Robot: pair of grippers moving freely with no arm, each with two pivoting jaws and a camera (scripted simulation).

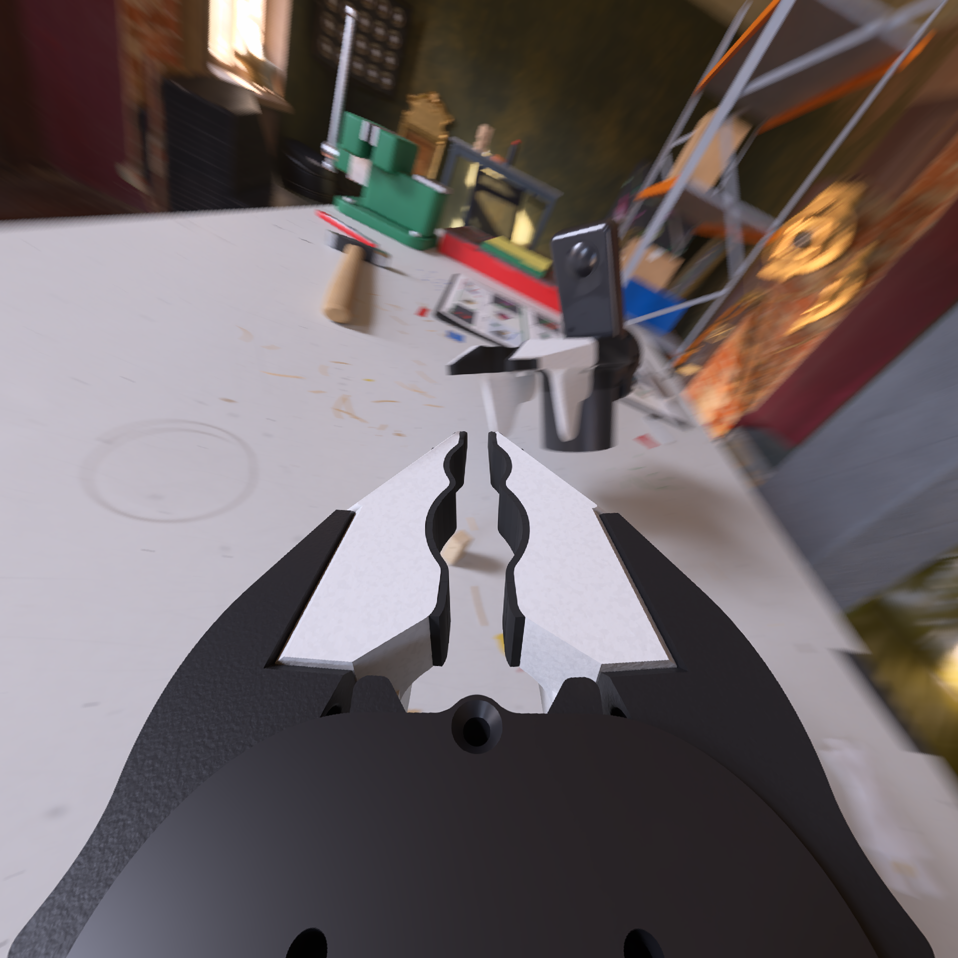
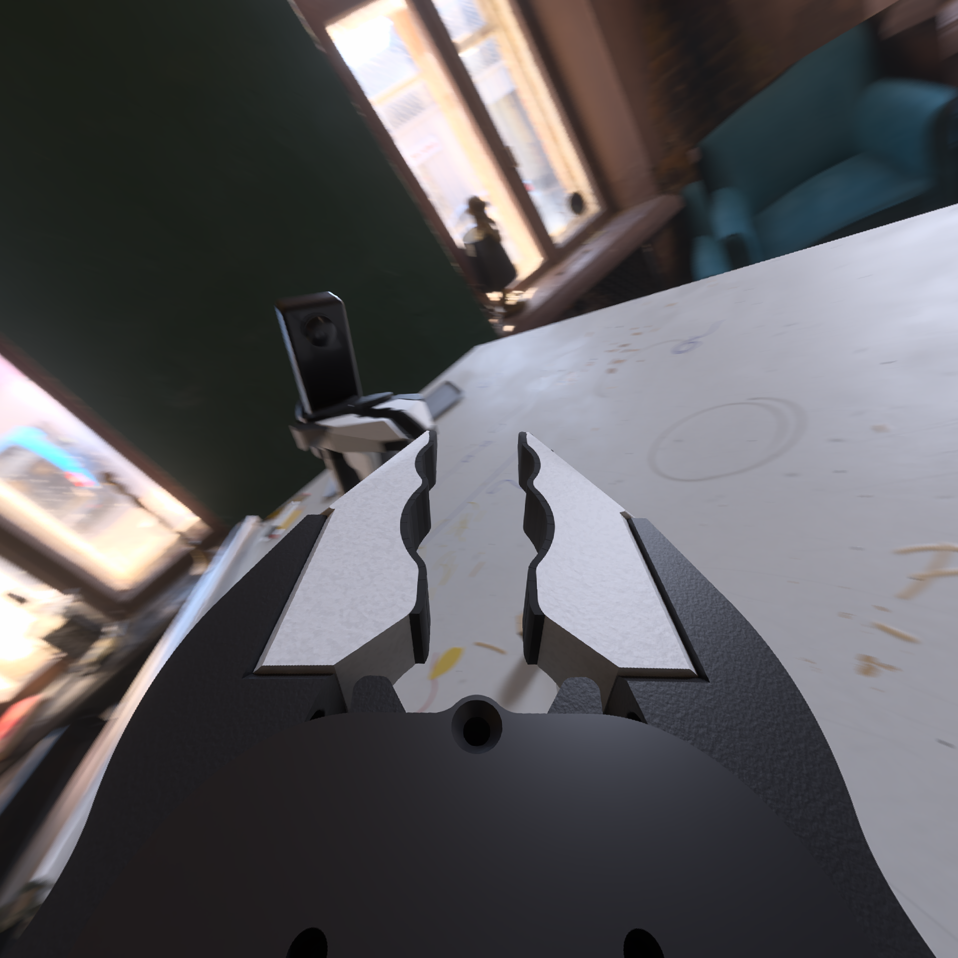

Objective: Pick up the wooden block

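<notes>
A small light wooden block (image 1: 459, 544) lies on the white table (image 1: 207, 337). In the left wrist view it shows through the slit between my left fingers, below them and partly hidden by the left finger. My left gripper (image 1: 477, 440) is empty, its jaws almost together with a narrow slit at the tips. My right gripper (image 2: 474, 440) is open and empty above bare table; the block does not show in its view. The right gripper also shows farther off in the left wrist view (image 1: 482, 363), beyond the block to the right.
A hammer (image 1: 347, 280), a green press (image 1: 394, 192), a red tray (image 1: 497, 264) and a printed sheet (image 1: 487, 311) lie at the table's far side. A faint ring mark (image 1: 171, 469) is on the left. A metal rack (image 1: 751, 155) stands past the right edge.
</notes>
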